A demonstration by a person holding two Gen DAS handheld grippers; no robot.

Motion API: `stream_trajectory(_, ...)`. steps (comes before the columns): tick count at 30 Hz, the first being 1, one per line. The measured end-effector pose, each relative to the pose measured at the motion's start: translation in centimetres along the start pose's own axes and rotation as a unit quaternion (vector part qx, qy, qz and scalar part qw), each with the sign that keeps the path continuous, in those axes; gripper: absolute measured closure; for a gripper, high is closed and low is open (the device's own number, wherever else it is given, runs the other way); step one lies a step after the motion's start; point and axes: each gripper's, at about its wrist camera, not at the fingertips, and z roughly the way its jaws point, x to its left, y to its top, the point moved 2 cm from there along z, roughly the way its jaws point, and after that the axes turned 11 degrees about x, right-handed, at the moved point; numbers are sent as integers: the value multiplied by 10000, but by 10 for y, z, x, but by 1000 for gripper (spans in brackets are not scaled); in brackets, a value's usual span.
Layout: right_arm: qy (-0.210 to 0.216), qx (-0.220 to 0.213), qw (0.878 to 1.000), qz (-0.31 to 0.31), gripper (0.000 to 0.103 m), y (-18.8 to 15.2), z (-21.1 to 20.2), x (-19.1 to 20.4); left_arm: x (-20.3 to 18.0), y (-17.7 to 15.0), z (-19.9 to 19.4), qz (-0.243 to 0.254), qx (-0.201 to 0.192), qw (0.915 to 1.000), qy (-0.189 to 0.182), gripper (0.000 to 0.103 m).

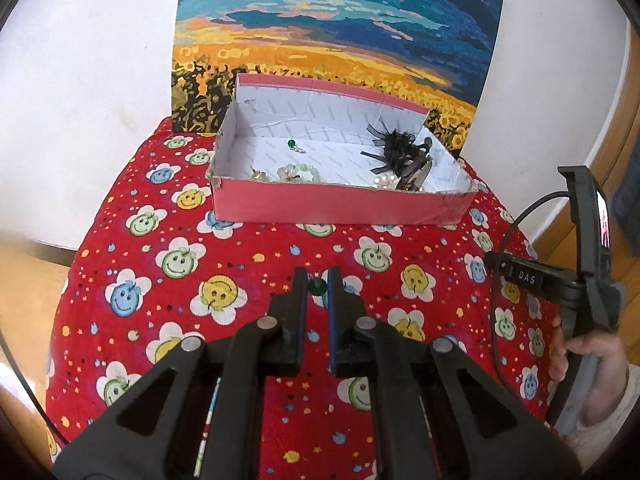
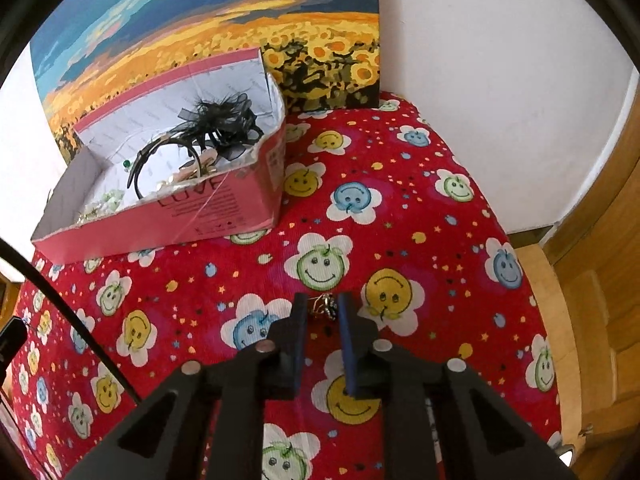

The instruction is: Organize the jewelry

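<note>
A pink box (image 1: pixel 336 208) with a white inside stands at the back of the red table. It holds a black feathered headband (image 1: pixel 396 148), pale bead bracelets (image 1: pixel 298 172), pearls and a green bead earring (image 1: pixel 292 144). My left gripper (image 1: pixel 318 280) is closed on a green bead earring (image 1: pixel 317 286) between its tips. My right gripper (image 2: pixel 323 306) has a small silver and dark jewelry piece (image 2: pixel 326 305) between its tips, just above the cloth. The box also shows in the right wrist view (image 2: pixel 192 216), at the left.
A red cloth with smiley flowers (image 1: pixel 240 264) covers the round table. A sunflower painting (image 1: pixel 332 32) leans on the white wall behind the box. The right hand-held gripper (image 1: pixel 584 272) shows at the right of the left wrist view. A wooden floor lies beyond the table's right edge.
</note>
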Motion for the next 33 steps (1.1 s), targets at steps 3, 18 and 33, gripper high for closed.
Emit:
stream_trajectory(3,159,20,9998,113,86,0,-1,-2,1,2,0,-26,1,10000,-2,102)
stream_trajectory(18,679,-469,9965,-111,86,6,-50,29,2,39,-11,128,-335,9992,151,102)
stream_trajectory(33,1070,-1083,9883,-82,86,50,-46,84,0,98,34,71,-419,9989,177,102)
